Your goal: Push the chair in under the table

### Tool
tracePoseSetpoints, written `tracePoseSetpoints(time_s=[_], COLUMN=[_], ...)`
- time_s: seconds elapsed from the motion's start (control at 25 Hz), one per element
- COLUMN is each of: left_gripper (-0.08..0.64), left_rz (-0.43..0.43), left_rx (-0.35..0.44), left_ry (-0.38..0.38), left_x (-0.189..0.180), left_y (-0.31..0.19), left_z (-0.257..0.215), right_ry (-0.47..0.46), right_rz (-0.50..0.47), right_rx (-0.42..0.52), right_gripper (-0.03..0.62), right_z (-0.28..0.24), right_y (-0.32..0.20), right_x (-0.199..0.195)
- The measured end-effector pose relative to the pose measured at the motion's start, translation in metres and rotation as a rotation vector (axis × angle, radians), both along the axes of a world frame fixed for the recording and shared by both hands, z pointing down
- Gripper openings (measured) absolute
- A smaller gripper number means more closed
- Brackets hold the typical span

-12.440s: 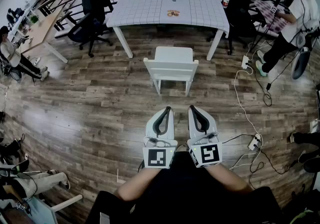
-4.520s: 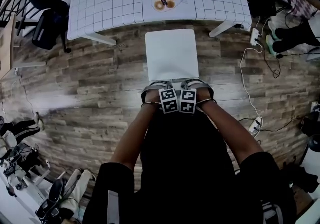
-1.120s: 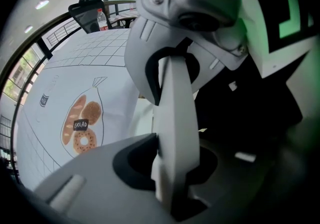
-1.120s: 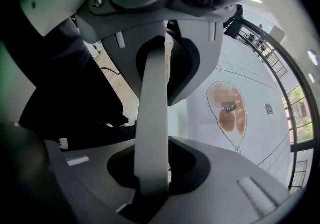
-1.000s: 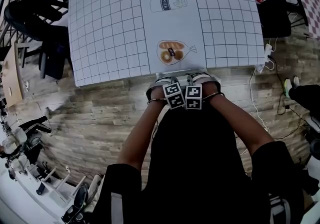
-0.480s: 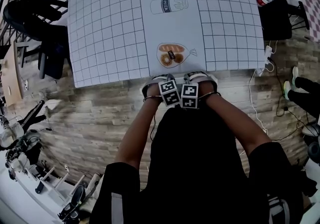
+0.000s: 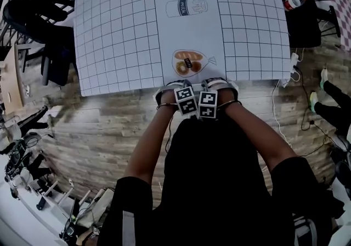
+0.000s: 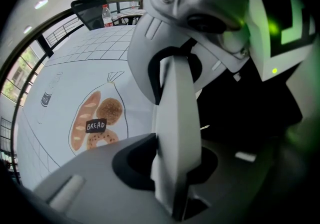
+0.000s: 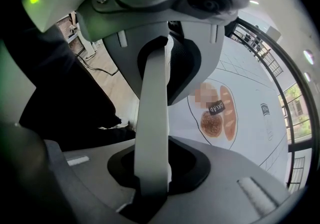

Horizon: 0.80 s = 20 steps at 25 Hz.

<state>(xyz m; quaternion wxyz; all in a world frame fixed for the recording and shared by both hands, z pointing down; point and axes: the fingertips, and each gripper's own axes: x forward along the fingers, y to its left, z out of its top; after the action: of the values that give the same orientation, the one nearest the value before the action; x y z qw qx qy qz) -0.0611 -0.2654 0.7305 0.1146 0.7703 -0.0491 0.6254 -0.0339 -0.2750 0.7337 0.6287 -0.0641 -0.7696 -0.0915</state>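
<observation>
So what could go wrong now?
The left tongs and right tongs clamp the chair back right at the table edge, so pushing on might squash them against it or jolt the table. The chair's legs are hidden underneath, so one could snag unseen.

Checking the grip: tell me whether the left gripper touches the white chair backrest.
Touching. The left gripper view shows the white chair backrest wedged between the grey jaws of the left gripper, with no gap on either side.
</observation>
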Motion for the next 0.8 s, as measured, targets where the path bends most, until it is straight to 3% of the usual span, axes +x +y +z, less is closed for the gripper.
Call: tracePoseSetpoints(time_s=[0.4, 0.56, 0.8], left_gripper=[0.101, 0.131, 0.152], left_rz=[-0.028, -0.044, -0.053], left_rx=[-0.011, -0.031, 0.035], left_ry=[0.015, 0.021, 0.031], left_x=[0.000, -0.001, -0.006], left_y=[-0.001, 0.000, -0.003], left_z=[0.001, 0.000, -0.012], right_ry=[-0.004, -0.026, -0.049], right_rz=[0.004, 0.049, 0.031], right_rx=[-0.014, -0.081, -0.021], right_gripper=[0.078, 0.162, 0.189], right_z=[0.001, -0.001, -0.015], right_y=[0.000, 0.002, 0.004], right_x=[-0.001, -0.004, -0.001])
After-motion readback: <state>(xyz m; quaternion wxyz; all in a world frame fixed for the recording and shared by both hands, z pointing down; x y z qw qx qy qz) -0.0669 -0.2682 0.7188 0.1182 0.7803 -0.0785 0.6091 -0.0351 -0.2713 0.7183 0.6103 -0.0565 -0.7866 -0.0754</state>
